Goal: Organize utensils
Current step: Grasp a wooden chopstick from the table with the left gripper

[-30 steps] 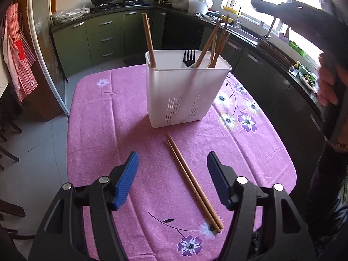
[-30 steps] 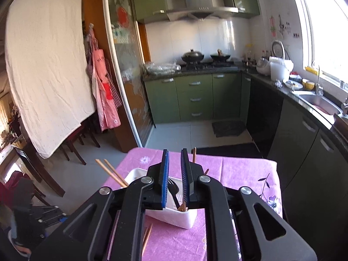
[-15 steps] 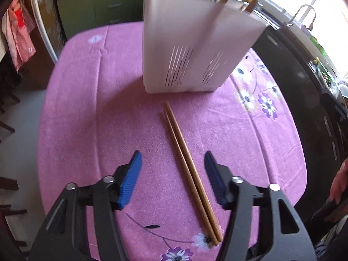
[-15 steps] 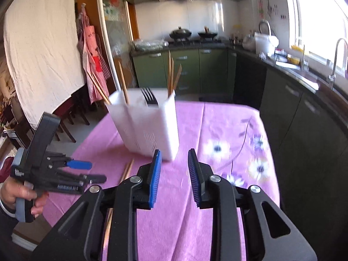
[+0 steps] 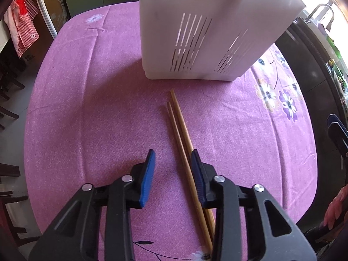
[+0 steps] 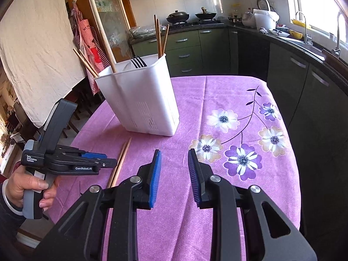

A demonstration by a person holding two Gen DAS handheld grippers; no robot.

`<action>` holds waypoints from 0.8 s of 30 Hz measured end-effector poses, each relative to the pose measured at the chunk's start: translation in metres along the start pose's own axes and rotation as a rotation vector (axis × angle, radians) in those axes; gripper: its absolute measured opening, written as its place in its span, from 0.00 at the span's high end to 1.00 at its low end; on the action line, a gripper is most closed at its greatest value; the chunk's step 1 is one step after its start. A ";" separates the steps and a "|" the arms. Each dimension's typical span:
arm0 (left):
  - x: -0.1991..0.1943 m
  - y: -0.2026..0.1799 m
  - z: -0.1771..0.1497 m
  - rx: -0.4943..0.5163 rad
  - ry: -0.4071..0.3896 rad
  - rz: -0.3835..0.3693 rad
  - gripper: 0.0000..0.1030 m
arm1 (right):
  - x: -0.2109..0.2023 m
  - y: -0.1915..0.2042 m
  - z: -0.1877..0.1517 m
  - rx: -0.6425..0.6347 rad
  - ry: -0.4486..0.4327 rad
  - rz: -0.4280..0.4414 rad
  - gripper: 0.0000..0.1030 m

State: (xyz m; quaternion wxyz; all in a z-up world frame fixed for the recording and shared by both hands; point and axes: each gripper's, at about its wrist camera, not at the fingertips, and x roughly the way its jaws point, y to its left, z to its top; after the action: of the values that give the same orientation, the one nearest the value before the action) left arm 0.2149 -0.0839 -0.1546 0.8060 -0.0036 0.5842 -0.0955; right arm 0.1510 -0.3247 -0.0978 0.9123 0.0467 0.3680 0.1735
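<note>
A: Where do the grippers stand?

B: The left gripper has its jaws partly spread around the two loose chopsticks, which lie flat on the tablecloth. The right-hand blue pad is right beside them, but I can't tell whether it touches; nothing is clamped. The right gripper hangs above the cloth with a moderate gap between its jaws, holding nothing.

A: And relative to the white holder?

B: The holder stands upright beyond both grippers. The loose chopsticks point toward its base, their near tips just short of it. Inside it stand a black fork and several more chopsticks.

A: The surface?

B: A purple tablecloth printed with flowers, on the side of the holder toward the sink.

A: The room?

B: Behind the holder, green cabinets under a stove with two woks; beside it, a hanging white sheet and checked aprons.
</note>
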 end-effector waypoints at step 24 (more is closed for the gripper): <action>-0.005 -0.011 -0.002 0.042 -0.019 0.033 0.95 | -0.004 0.000 0.001 0.015 -0.001 0.039 0.74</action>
State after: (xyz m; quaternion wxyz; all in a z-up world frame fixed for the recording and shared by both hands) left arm 0.2099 -0.0938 -0.1496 0.8129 0.0219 0.5742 -0.0943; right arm 0.1492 -0.3262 -0.0945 0.9086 0.0609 0.3679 0.1883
